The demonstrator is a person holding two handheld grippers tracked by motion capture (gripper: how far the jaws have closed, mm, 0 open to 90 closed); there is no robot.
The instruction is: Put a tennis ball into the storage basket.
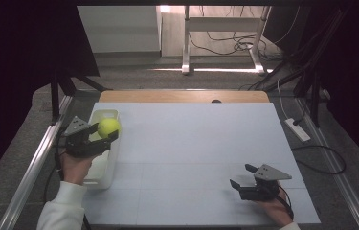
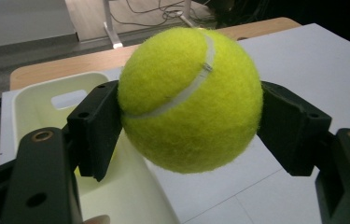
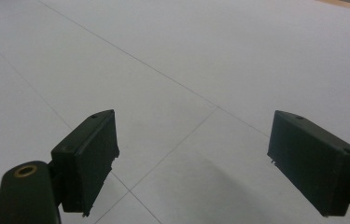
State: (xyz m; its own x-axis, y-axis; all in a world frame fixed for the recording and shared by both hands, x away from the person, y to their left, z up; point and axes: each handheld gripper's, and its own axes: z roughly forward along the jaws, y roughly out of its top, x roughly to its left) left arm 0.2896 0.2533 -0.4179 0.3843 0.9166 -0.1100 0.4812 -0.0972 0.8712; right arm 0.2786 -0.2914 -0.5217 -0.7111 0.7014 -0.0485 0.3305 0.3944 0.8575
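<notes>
White table (image 1: 191, 143) under dim light. From the high view, the left gripper (image 1: 104, 133) clamps a fuzzy yellow-green tennis ball (image 1: 108, 127) right over the rim of a cream plastic bin (image 1: 101, 178), probably for dropping in. In the left gripper view the ball (image 2: 190, 99) shows a white seam, squeezed both sides. Right gripper view: the right gripper (image 3: 210, 163) gapes wide over bare table.

One tennis ball (image 1: 108, 127), one white bin (image 1: 101, 168), two tools.
</notes>
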